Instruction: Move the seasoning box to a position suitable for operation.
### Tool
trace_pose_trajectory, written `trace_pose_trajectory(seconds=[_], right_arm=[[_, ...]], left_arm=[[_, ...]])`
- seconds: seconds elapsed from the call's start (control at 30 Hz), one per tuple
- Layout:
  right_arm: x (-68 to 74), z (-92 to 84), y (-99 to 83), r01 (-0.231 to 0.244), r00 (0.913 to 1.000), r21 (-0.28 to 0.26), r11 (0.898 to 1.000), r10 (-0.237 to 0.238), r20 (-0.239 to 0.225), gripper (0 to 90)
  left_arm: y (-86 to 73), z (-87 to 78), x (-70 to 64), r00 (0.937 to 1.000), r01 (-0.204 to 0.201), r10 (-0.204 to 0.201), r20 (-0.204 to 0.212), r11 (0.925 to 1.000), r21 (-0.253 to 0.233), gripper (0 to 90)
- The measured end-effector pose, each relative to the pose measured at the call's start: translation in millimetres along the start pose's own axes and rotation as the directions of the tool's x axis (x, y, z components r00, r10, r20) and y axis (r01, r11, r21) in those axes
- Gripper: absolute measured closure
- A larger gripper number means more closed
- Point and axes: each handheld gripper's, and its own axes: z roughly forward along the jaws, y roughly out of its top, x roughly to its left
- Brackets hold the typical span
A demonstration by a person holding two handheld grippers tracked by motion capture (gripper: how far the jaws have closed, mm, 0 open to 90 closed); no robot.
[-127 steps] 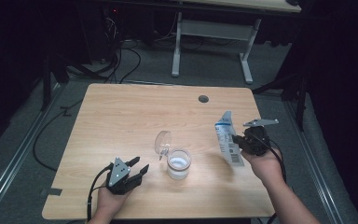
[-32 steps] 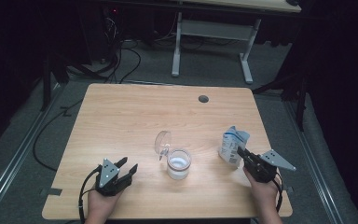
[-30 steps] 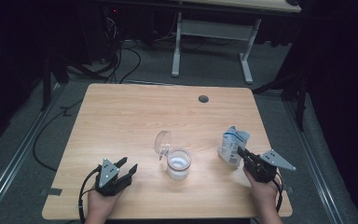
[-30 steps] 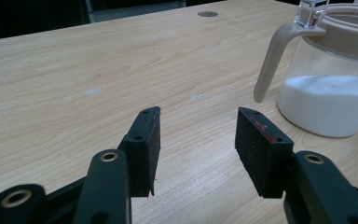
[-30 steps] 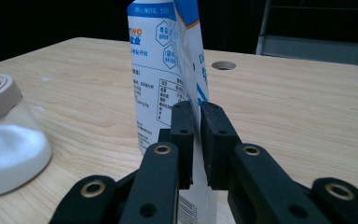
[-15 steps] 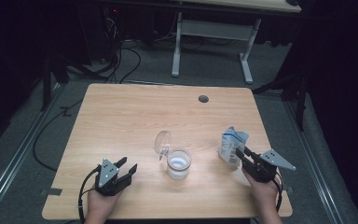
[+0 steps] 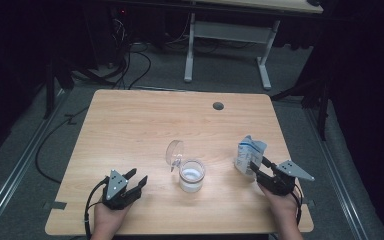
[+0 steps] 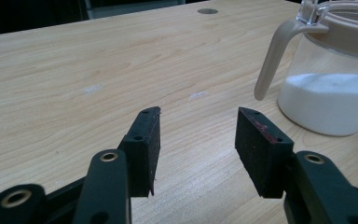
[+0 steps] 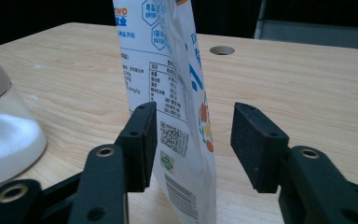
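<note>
At the right middle of the high view, the white pouch (image 7: 250, 153) stands upright on the bench (image 7: 130, 125) between the just-opening jaws of the right claw (image 7: 258, 167), apparently released beside the glass jar (image 7: 192, 175) of white powder, while the left claw (image 7: 136, 180) rests open and empty.

Lab or recording studio, not home. Dark surroundings, black drapes at sides. Light wooden table (image 7: 130, 125) with cable hole (image 7: 218, 106) stands on grey carpet (image 7: 25, 165). Loose cables (image 7: 130, 70) trail across floor. Second desk on white metal legs (image 7: 227, 45) behind.
</note>
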Motion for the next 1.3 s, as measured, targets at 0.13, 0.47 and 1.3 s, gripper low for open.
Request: trace_pose_trajectory(seconds=[0.13,0.47,1.3], right_arm=[[-1.2,-2.1,-2.3,0.002,0.9998,0.018,1.000,-0.002,0.022,43.3],[0.3,-11.3,-10.6,0.017,0.9973,0.047,0.999,-0.020,0.070,40.0],[42.9,-24.6,-25.3,0.090,0.9947,0.112,0.990,-0.095,0.039,55.4]], left_arm=[[-0.3,0.8,0.9,0.9999,0.014,-0.014,0.010,0.9999,0.008,50.3],[-0.4,3.6,0.7,0.9990,0.026,-0.027,0.037,0.9994,0.023,50.0],[4.3,8.2,-7.4,0.9984,0.007,-0.011,0.056,0.9981,0.061,51.9]])
